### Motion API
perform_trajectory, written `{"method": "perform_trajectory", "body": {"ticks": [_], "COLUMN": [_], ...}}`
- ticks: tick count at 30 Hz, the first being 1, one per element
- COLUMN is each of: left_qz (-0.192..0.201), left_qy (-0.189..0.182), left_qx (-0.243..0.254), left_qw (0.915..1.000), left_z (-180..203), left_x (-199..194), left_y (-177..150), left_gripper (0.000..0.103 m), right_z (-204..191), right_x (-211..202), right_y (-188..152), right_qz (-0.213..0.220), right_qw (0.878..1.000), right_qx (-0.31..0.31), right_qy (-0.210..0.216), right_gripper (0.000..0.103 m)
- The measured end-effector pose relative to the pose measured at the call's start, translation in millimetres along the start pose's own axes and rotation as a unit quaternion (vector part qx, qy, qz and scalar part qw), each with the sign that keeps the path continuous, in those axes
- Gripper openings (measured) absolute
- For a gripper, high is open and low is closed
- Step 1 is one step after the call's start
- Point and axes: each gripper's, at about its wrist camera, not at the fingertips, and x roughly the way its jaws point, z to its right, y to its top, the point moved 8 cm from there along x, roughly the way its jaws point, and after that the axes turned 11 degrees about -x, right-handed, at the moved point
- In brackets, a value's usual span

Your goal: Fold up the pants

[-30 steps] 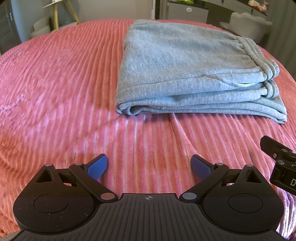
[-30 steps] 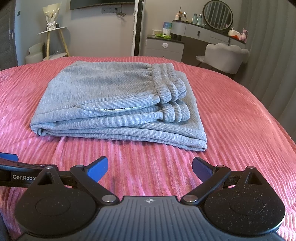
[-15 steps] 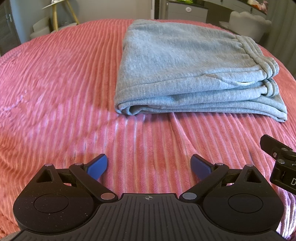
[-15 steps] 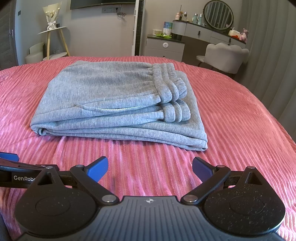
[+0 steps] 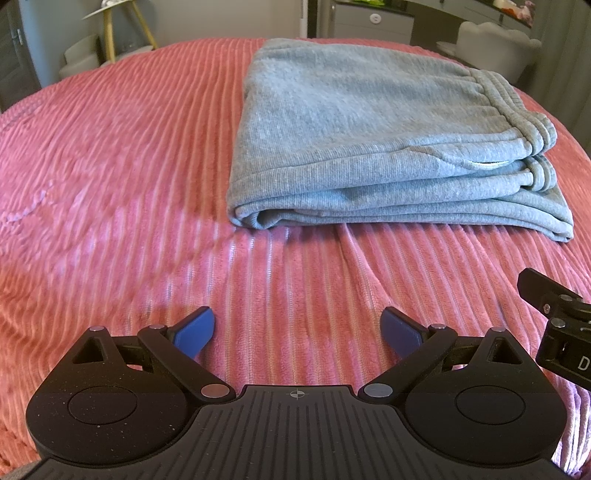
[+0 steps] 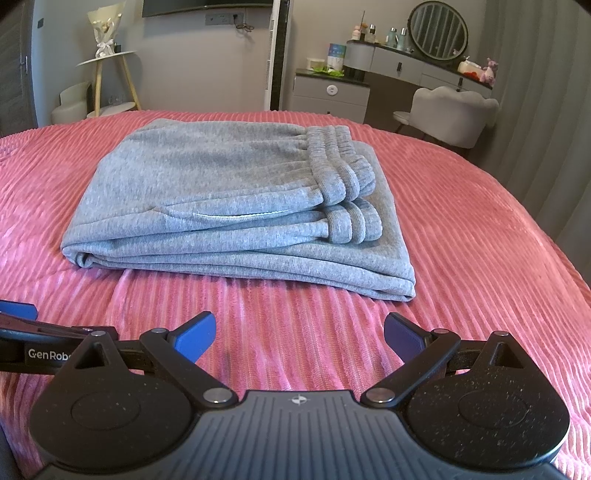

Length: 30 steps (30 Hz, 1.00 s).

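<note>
Grey pants (image 5: 369, 140) (image 6: 236, 199) lie folded in a flat rectangular stack on the pink ribbed bedspread (image 5: 110, 177) (image 6: 480, 258), ribbed waistband at the right end. My left gripper (image 5: 297, 332) hovers open over bare bedspread, well short of the stack's near left corner, nothing between its blue pads. My right gripper (image 6: 299, 334) is likewise open and empty, short of the stack's near edge. Each view catches a black part of the other gripper at its side edge.
Beyond the bed stand a small round side table (image 6: 105, 62), a grey dresser with a round mirror (image 6: 437, 27) and a pale chair (image 6: 454, 110). A curtain (image 6: 546, 110) hangs at the right. Bare bedspread surrounds the stack.
Almost nothing has moved. Both views drifted very slightly; the pants and both open grippers keep their positions.
</note>
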Motion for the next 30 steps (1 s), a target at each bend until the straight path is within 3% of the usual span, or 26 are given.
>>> {"method": "perform_trajectory", "body": {"ticks": [30], "left_qz": [0.012], "left_qy": [-0.007], "left_qx": [0.023], "left_qw": [0.9996], "left_z": [4.5], "left_x": [-0.5], "left_y": [0.3], "left_gripper": [0.100], "right_z": [0.6], "right_x": [2.3], "right_y": [-1.4], "right_qz": [-0.003], "right_qw": [1.000], "right_qx": [-0.006], "right_qy": [-0.001], "right_gripper": [0.098]}}
